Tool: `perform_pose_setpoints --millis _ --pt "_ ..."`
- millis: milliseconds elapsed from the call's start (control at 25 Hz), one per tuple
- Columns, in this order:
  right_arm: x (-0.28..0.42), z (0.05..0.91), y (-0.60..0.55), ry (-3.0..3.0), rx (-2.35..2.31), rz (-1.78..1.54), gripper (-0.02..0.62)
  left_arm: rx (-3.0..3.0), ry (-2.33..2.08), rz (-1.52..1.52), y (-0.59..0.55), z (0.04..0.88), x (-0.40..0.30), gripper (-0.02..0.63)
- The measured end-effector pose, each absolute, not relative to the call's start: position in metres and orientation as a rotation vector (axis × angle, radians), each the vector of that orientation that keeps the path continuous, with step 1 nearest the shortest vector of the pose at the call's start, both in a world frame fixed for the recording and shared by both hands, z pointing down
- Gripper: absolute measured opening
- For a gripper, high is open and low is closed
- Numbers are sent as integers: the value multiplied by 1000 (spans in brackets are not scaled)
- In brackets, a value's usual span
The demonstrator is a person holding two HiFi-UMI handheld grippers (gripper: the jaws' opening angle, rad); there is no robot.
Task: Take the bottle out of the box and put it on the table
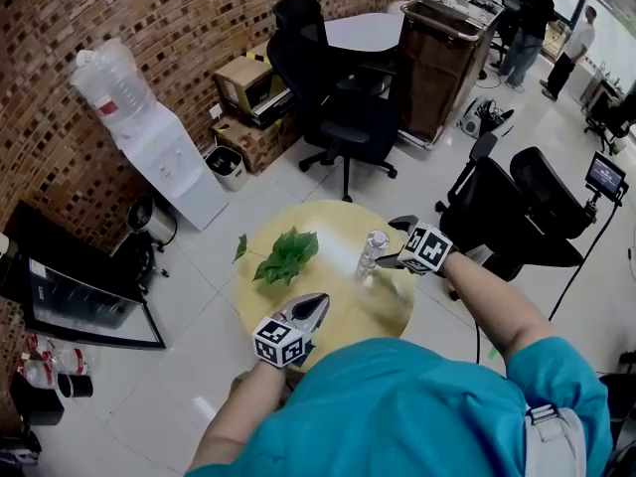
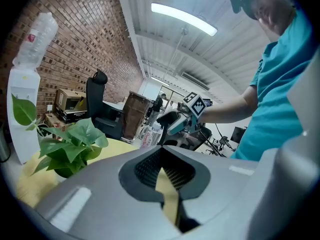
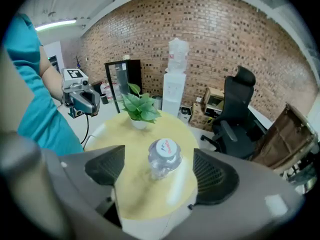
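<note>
Bottle (image 3: pixel 164 158) stands upright on yellow table (image 3: pixel 132 146), between parted jaws of right gripper (image 3: pixel 160 171).

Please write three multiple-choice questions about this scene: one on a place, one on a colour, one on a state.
1. Where does the bottle stand? A on the floor; B on the round table; C on a chair.
2. What colour is the table top? A yellow; B blue; C black.
3. The right gripper has its fingers: A shut on the bottle; B open, with the bottle between them; C open, nothing between.
Answers: B, it stands upright on the table; A, the top is pale yellow; B, gaps show beside the bottle.
</note>
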State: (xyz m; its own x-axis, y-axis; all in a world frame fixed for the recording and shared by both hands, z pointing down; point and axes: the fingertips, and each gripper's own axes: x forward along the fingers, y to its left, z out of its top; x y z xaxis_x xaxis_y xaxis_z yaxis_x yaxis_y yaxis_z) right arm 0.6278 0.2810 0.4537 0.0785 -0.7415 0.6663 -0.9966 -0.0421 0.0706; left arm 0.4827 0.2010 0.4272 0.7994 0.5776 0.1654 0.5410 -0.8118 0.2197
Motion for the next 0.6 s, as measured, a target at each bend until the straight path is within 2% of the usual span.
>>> perform_pose_setpoints --millis 160,280,400,480,560,600 --pt "616 424 296 -1704 1988 561 420 2809 875 316 184 417 464 2" --pt "607 399 313 -1710 2051 467 380 2815 846 307 180 407 454 2" --pt "601 360 339 -1726 2115 338 283 2836 790 299 188 384 444 2" --pt "597 331 360 -1765 2154 261 173 2860 748 286 199 360 438 2" --pt "590 303 384 -1823 2175 190 32 2888 692 270 214 335 431 1" --pt "586 288 395 -1857 2174 156 2 2899 655 258 222 322 427 2"
